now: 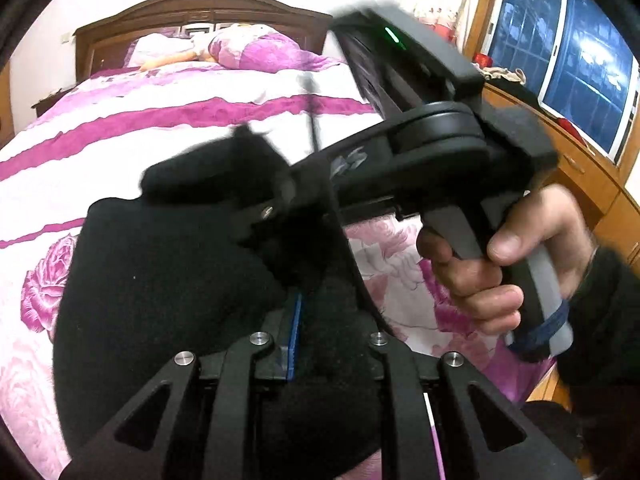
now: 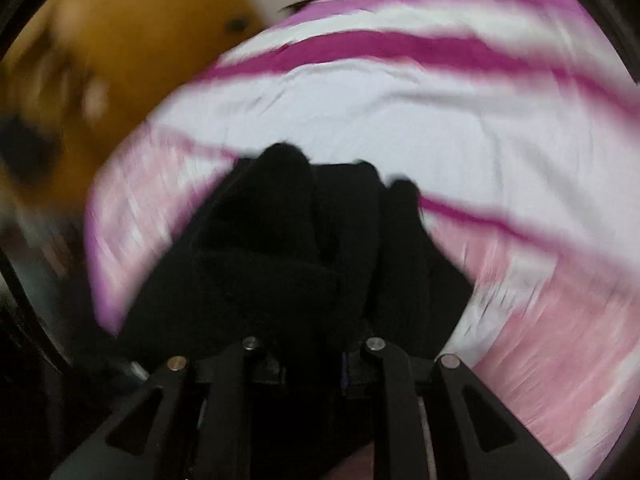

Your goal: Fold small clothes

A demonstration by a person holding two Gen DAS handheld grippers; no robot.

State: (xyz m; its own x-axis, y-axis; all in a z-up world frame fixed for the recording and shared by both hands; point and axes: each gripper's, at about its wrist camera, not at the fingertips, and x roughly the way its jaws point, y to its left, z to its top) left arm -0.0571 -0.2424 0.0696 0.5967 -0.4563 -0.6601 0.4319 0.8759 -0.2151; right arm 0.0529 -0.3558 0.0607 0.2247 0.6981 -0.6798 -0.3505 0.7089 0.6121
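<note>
Pink floral bedspread (image 1: 80, 152) below; both grippers' jaws pinch black garment (image 1: 160, 280) narrowly.

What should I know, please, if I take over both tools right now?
Left tool: shut on the black knitted garment, bunched around its fingers.
Right tool: garment wrapped over its tips; grip unclear, view blurred. A hand holds its handle.
Garment hangs over the pink-and-white floral bedspread.
Done: picked up.
Left: lay flat, fold.
</note>
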